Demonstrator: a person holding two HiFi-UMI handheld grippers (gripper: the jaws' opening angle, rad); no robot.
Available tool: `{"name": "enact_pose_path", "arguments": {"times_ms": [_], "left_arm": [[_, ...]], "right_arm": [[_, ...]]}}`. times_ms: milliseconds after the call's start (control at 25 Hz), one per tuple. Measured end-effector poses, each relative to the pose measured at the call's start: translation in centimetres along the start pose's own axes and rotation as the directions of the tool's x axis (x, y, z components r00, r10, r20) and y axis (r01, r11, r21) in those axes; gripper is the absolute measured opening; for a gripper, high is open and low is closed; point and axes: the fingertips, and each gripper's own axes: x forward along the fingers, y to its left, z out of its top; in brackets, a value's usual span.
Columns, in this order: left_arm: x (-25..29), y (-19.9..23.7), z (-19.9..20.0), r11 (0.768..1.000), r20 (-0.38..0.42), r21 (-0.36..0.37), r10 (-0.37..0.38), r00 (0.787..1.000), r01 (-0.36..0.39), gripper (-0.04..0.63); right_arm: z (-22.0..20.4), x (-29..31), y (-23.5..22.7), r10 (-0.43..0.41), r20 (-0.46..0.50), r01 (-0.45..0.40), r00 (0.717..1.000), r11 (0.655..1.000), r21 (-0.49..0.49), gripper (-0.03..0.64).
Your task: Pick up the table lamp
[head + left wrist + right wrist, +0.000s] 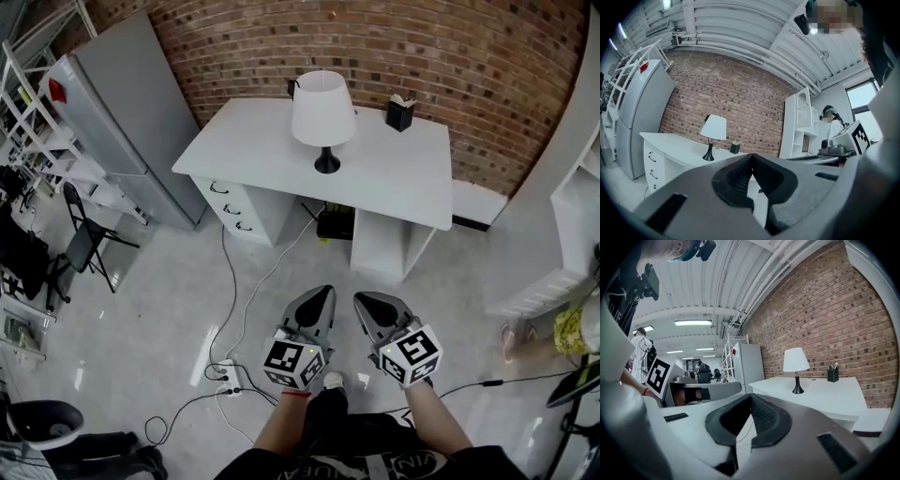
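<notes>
The table lamp (pixel 323 111) is standing upright on the white bench (pixel 403 183). The left hand-held gripper (pixel 324 292) and right hand-held gripper (pixel 362 298) are hovering over the floor (pixel 169 309), well apart from the lamp, jaws pressed together, empty.

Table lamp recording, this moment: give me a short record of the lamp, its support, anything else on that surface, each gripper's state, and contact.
lamp: table lamp, white shade, black base, upright
support: white desk against the brick wall
also on desk: black holder, right of the lamp in the head view
left gripper: shut, empty
right gripper: shut, empty
contact: none; both grippers are over the floor, short of the desk
</notes>
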Motion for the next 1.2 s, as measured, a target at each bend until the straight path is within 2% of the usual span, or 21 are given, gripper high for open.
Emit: {"name": "enact_pose_path", "arguments": {"times_ms": [320, 520, 880, 1200], "left_arm": [[2.7, 5.9, 1.1, 1.000, -0.013, 0.021, -0.009, 1.000, 0.009, 0.006], [3.4, 9.2, 2.1, 1.000, 0.009, 0.001, 0.015, 1.000, -0.015, 0.006], [4.5, 10.8, 2.1, 1.000, 0.013, -0.030, -0.001, 1.000, 0.001, 0.006], [7.5, 12.2, 1.5, 0.999, -0.005, -0.043, -0.004, 1.000, 0.004, 0.006]], "right_arm": [[1.0, 6.7, -1.9, -0.009, 0.011, 0.008, 1.000, 1.000, 0.020, 0.002], [1.8, 9.7, -2.1, 0.005, 0.010, -0.005, 1.000, 1.000, -0.001, 0.002], [1.9, 11.6, -3.2, -0.013, -0.013, 0.013, 1.000, 1.000, 0.000, 0.002], [1.5, 13.9, -5.8, -0.008, -0.035, 0.009, 0.999, 1.000, 0.014, 0.002]]}}
